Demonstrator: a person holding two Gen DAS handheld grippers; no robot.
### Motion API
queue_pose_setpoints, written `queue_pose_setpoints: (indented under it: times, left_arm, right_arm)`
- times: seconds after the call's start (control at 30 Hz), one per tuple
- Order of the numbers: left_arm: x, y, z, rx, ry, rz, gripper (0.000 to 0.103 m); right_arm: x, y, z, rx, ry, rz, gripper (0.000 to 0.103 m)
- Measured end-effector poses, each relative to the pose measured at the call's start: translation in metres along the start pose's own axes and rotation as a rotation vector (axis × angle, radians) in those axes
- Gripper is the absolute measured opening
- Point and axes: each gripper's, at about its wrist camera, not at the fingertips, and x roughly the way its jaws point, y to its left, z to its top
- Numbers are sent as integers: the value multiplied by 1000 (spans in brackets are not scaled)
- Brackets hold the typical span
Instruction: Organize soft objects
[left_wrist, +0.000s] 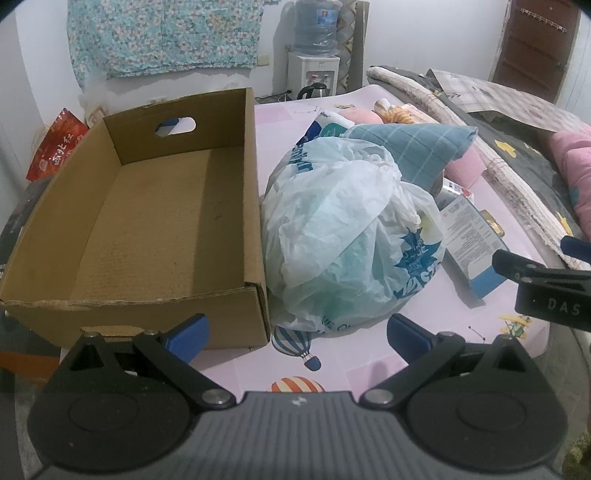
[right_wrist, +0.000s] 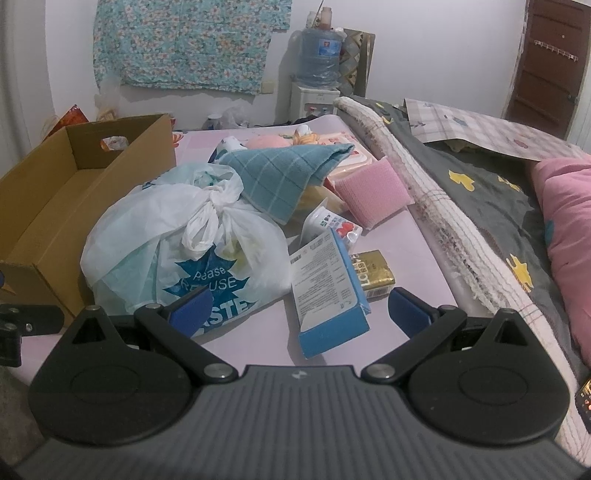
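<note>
Tied white plastic bag w/ blue print (left_wrist: 347, 229): we see it dead ahead of left gripper (left_wrist: 297, 334), jaws wide, empty; brown cardboard box (left_wrist: 147, 221) just left. Right gripper (right_wrist: 299, 308) also wide, bag front-left.

Box (left_wrist: 159, 221) interior bare, open from above; its right wall (left_wrist: 255, 192) touches the bag (left_wrist: 343, 229), no gap between them

Bag (right_wrist: 184, 251) sits at 12 o'clock of the left gripper (left_wrist: 297, 334), blocking the forward path. Bare sheet (left_wrist: 295, 362) between those spread fingers

Right view: carton (right_wrist: 328, 288) lies at 12 o'clock between the right gripper (right_wrist: 299, 310) fingers. Gold pack (right_wrist: 375, 273) at 1 o'clock, just beside it. Towel (right_wrist: 284, 173) and pink pad (right_wrist: 373, 192) crowd behind

Rolled blanket (right_wrist: 436, 206) walls off 2 o'clock

Right gripper's tip (left_wrist: 543, 284) intrudes at 3 o'clock in the left view
</note>
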Motion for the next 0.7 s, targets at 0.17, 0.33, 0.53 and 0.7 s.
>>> queue_pose_setpoints:
  times: [0.17,0.33,0.53,0.7]
  left_arm:
    - [1,2,-1,-3,1,3,103]
    - [-1,4,-2,32,-52,60,103]
    - [-3,4,-2,36,-69,76,103]
    - [-4,6,-2,18,-51,59,103]
  right_arm:
    - [0,2,0,-4,0,1,102]
    - [0,5,0,-10,-2,4,102]
    - [-1,6,1,-11,-3,5,102]
    - [-1,7,1,-13,-6,5,102]
